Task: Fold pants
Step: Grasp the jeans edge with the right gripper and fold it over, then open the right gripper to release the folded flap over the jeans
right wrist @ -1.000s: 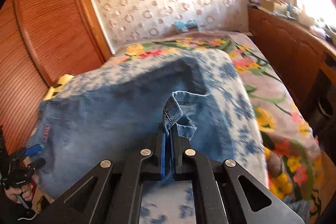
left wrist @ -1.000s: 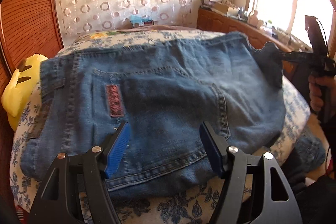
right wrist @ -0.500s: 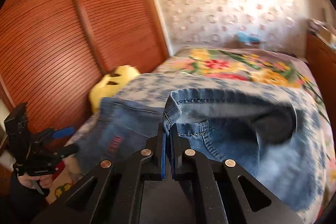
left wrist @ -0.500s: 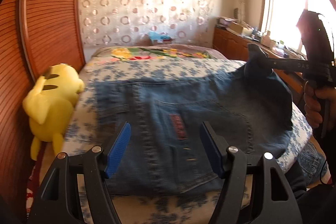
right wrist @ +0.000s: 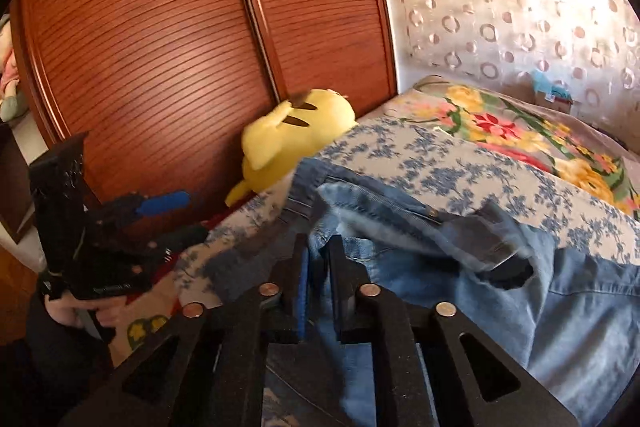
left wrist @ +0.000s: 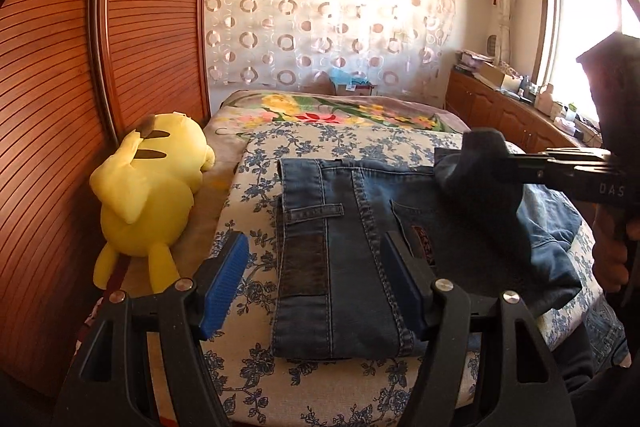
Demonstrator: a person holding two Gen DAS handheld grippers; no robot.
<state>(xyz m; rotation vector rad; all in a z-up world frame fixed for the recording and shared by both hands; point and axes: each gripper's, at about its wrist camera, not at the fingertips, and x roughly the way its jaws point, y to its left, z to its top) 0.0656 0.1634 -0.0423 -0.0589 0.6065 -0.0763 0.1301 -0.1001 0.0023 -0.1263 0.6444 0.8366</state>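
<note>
Left wrist view: my left gripper point(left wrist: 314, 281) stands wide and empty above the jeans point(left wrist: 344, 259), which lie partly folded on the blue-flowered bedspread point(left wrist: 256, 367) beside a yellow plush toy point(left wrist: 148, 195). Right wrist view: my right gripper point(right wrist: 318, 261) is narrow, its jaws opening, denim hem between them; whether the pads press it I cannot tell.

We see a bed point(left wrist: 256, 379) under a blue-flowered sheet; the folded jeans point(left wrist: 340, 267) lie on it, a yellow plush toy point(left wrist: 148, 195) just left of them.
</note>
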